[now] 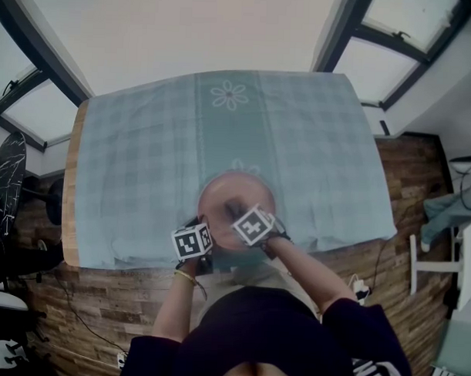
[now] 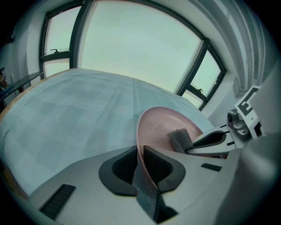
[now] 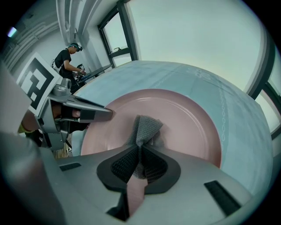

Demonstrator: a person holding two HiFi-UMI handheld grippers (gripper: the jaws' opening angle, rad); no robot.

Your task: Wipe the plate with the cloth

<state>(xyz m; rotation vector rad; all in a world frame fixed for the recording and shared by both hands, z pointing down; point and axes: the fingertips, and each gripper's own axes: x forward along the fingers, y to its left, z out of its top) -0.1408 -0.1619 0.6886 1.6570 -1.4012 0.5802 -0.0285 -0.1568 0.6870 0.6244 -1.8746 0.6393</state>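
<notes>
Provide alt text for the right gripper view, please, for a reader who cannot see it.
The right gripper is shut on a bunched grey cloth, its free end on a pink plate. The plate sits on a pale blue tablecloth, and the left gripper reaches its rim from the left.

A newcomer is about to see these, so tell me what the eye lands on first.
A pink plate sits on a pale blue checked tablecloth, near its front edge. The left gripper clamps the plate's rim, while the right gripper holds a grey cloth against the plate's face.
</notes>
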